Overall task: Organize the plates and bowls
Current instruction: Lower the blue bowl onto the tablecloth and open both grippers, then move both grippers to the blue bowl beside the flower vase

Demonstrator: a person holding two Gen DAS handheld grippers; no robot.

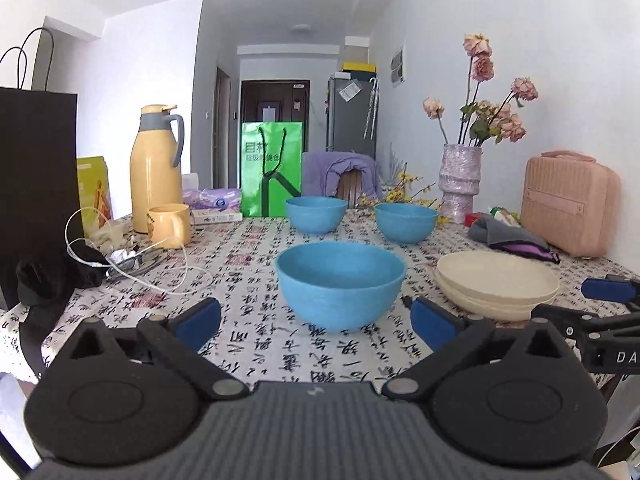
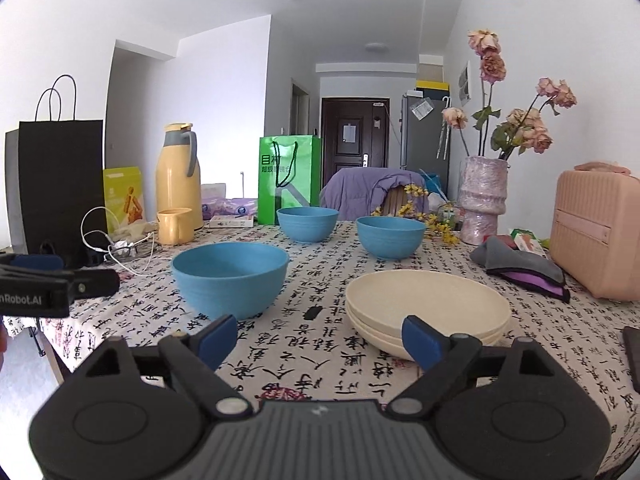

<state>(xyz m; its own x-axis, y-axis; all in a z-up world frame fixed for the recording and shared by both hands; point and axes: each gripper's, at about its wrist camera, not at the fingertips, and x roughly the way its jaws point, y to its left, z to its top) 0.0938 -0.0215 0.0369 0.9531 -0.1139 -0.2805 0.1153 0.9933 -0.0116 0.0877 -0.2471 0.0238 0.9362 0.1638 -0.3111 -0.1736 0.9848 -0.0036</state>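
Both grippers' fingers are hanging released, grasping nothing. The left gripper [image 1: 316, 320] is facing the nearest round blue plastic bowl [image 1: 339, 284]; it is looking light, stiff, best pinched at the rim. The right gripper [image 2: 318, 338] is hovering beside 3 stacked cream plates [image 2: 428, 306].

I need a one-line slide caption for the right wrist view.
Open right gripper facing stacked cream plates and three blue bowls on the table.

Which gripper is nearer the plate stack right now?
Right. The right gripper sits open just before the cream plate stack; the left gripper faces the near blue bowl beside it.
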